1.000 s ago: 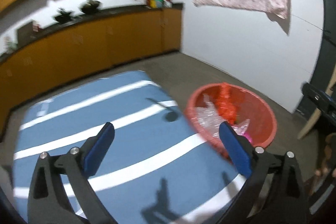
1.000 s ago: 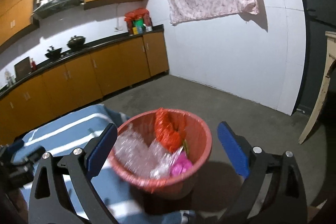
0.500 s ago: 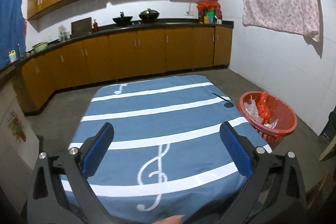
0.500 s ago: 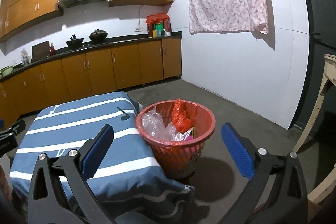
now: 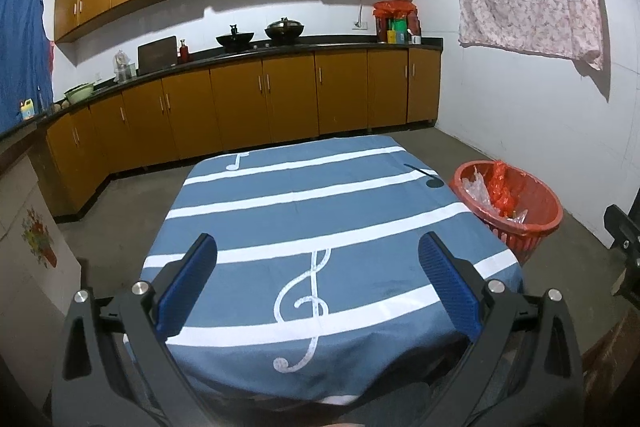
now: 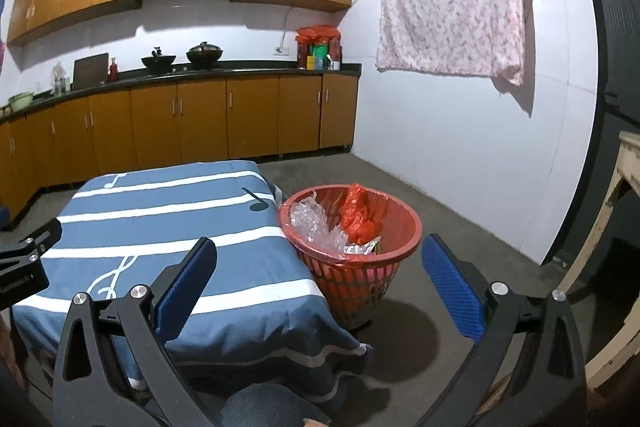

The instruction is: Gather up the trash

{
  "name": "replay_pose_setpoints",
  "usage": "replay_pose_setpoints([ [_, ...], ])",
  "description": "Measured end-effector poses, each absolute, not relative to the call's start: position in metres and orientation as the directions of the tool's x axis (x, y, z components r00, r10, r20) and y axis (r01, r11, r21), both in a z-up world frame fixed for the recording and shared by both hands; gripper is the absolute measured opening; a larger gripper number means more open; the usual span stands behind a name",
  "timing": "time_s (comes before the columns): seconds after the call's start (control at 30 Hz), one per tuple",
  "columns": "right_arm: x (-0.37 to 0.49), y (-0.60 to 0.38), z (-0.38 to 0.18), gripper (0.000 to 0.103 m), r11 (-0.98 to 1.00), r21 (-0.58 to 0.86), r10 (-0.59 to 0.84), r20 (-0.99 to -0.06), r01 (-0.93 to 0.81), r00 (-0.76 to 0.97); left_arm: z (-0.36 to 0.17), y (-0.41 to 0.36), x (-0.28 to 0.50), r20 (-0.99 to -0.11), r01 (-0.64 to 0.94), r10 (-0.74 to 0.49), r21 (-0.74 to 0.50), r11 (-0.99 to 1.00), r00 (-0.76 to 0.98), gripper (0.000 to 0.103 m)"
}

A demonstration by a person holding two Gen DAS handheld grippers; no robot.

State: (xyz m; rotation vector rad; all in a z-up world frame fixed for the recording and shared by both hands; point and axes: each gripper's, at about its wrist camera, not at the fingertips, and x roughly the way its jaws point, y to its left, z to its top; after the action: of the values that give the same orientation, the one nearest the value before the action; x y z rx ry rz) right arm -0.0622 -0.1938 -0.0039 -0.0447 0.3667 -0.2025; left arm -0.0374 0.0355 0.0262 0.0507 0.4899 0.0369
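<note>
Both grippers pulled back from red basket (image 6: 352, 227), table (image 5: 320, 211) now centred

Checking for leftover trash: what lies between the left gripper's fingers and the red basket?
Only bare blue striped tablecloth lies between the left gripper and the red basket; no trash shows there in the left wrist view.

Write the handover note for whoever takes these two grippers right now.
Left gripper: open, nothing between its fingers, over the blue music-note tablecloth.
Right gripper: open, holding nothing.
Red basket: on the floor at the table's right side, holding clear plastic wrap, a red bag and a foil wrapper.
Done: that trash is binned.
Left: no loose trash shows on the cloth; check elsewhere.
</note>
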Motion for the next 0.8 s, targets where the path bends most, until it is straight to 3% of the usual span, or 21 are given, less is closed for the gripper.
replay_pose_setpoints([
  [0.8,-0.069,-0.201,-0.013,0.101,0.97,-0.06,-0.24,-0.379,0.235,0.894,0.009,0.022,-0.053,-0.495,0.007,0.024,0.061,0.998,0.869,0.099],
])
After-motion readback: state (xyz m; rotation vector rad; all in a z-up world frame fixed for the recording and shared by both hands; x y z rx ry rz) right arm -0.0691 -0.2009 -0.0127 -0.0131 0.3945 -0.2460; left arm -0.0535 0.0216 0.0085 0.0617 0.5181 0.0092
